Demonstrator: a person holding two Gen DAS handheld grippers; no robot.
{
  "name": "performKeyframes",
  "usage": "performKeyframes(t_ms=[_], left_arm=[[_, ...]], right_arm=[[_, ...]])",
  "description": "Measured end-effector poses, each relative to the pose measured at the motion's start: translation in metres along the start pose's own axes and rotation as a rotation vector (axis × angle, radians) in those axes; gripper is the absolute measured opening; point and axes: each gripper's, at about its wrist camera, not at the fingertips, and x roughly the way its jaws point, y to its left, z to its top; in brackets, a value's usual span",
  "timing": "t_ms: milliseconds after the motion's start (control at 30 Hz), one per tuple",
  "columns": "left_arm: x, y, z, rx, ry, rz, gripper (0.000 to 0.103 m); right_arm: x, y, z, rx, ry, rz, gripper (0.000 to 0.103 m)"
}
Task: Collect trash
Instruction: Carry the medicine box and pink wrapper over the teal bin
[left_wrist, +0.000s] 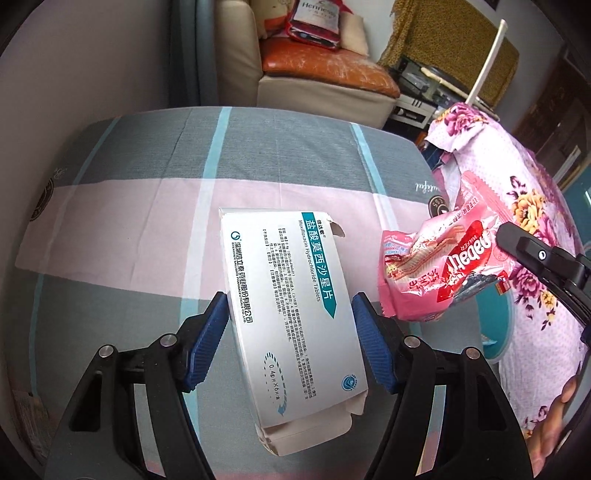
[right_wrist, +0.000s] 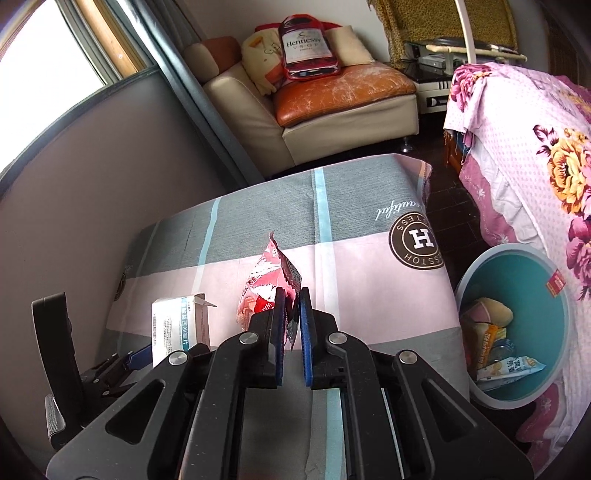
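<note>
A white medicine box (left_wrist: 291, 314) with teal lettering and open end flaps sits between the blue pads of my left gripper (left_wrist: 290, 332), held above the grey and pink cloth; it also shows in the right wrist view (right_wrist: 181, 325). My right gripper (right_wrist: 291, 306) is shut on a crumpled pink wafer wrapper (right_wrist: 269, 280), held up above the cloth. In the left wrist view the wrapper (left_wrist: 443, 266) hangs to the right of the box. A teal trash bin (right_wrist: 524, 317) with a pale rim holds several wrappers, low at the right.
The table's cloth (left_wrist: 184, 192) is grey with pink and light blue stripes. A pink floral cover (right_wrist: 535, 155) drapes furniture beside the bin. A sofa (right_wrist: 332, 96) with an orange cushion stands behind. A grey wall (right_wrist: 74, 184) runs along the left.
</note>
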Motion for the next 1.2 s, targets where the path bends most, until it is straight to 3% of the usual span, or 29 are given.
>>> performKeyframes(t_ms=[833, 1200], left_arm=[[0.025, -0.205, -0.018, 0.384, 0.066, -0.11, 0.07], [0.047, -0.255, -0.019, 0.471, 0.093, -0.162, 0.07]], right_arm=[[-0.119, -0.182, -0.025, 0.303, -0.238, -0.15, 0.008], [-0.131, -0.24, -0.037, 0.404, -0.258, -0.234, 0.007]])
